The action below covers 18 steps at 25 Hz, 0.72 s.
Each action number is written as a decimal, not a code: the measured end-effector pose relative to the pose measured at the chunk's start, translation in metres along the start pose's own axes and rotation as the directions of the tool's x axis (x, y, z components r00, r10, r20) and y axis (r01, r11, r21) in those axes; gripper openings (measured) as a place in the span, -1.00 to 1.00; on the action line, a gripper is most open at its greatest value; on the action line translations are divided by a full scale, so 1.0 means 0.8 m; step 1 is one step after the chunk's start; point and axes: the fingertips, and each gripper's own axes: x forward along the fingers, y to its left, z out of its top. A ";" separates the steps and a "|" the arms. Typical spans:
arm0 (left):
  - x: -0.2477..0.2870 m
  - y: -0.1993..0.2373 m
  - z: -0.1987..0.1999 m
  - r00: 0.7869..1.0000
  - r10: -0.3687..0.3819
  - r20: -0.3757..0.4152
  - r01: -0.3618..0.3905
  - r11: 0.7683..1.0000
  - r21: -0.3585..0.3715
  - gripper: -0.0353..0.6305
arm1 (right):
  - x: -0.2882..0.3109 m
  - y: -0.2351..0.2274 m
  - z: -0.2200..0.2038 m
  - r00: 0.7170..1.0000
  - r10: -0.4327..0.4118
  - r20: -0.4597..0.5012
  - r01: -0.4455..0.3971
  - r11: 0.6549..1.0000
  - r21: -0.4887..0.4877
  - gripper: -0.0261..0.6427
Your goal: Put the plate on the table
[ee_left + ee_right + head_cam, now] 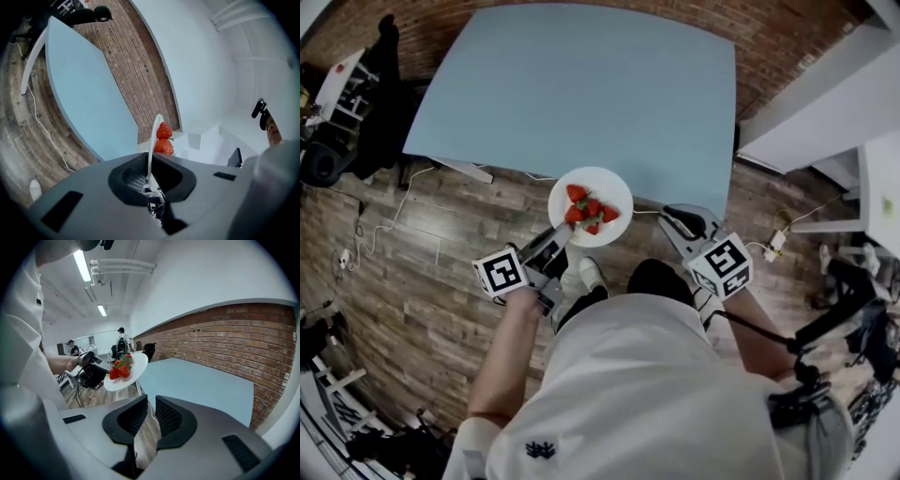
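A white plate (591, 206) with several strawberries (591, 211) hangs in the air just off the near edge of the light blue table (581, 84). My left gripper (562, 234) is shut on the plate's near rim. In the left gripper view the plate (153, 136) stands edge-on between the jaws, with the strawberries (163, 138) to its right. The right gripper view shows the plate (133, 373) held out by the left gripper (108, 372) beside the table (197, 380). My right gripper (680, 223) hovers to the plate's right, its jaws a narrow gap apart with nothing between them.
A red brick wall (225, 338) runs behind the table. Beneath lies a wooden floor (422, 262) with a white cable (389, 220). White furniture (825, 103) stands at the right, dark equipment (356, 103) at the left. Two people (121, 341) are far back in the room.
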 end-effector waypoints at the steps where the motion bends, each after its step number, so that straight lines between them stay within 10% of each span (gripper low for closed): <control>1: 0.005 0.011 0.012 1.000 -0.003 -0.016 0.003 1.000 -0.007 -0.85 | 0.008 -0.002 0.004 1.000 -0.014 -0.001 0.014 1.000 0.011 -0.79; 18: 0.229 0.154 0.181 0.994 0.076 -0.076 -0.081 0.995 -0.062 -0.85 | 0.092 -0.185 0.042 0.995 -0.095 -0.038 0.099 0.986 0.136 -0.79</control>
